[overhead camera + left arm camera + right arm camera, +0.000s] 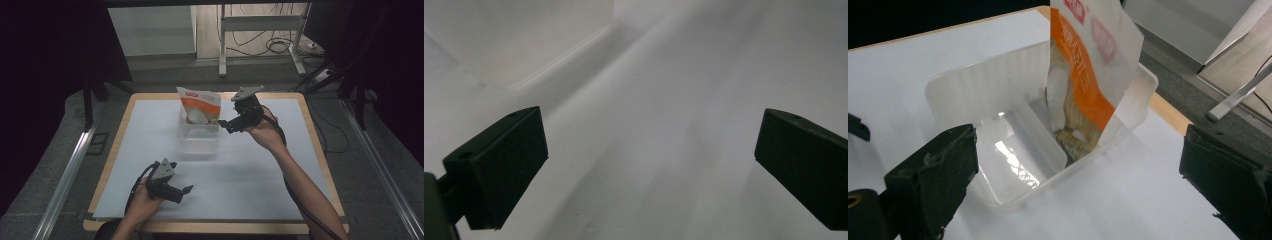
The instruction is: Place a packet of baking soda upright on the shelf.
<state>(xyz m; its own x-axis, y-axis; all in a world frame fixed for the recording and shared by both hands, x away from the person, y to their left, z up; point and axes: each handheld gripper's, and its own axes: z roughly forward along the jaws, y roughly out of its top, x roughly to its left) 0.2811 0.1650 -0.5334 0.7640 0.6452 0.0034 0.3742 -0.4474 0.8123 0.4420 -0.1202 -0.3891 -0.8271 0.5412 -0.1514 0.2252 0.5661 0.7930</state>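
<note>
**Snack pouch stands in clear bin, both grippers empty**

An orange-and-white snack pouch (1091, 75) stands upright in the far compartment of a clear plastic bin (973, 85), leaning against the bin's far wall. A low divider splits the bin in two; the near compartment holds nothing but glare. The pouch carries a red label patch at its top corner and a column of white characters down the orange band, too blurred to read. A round white shape shows on its front in the high view (199, 106).

The right gripper (226, 125) hovers just beside the bin's right side, its jaws spread wide with nothing between them, aimed at the bin.

The left gripper (184, 192) sits low near the front edge of the white table (260, 175), well apart from the bin (199, 140). Its jaws are also wide apart and empty, over bare tabletop.
</note>
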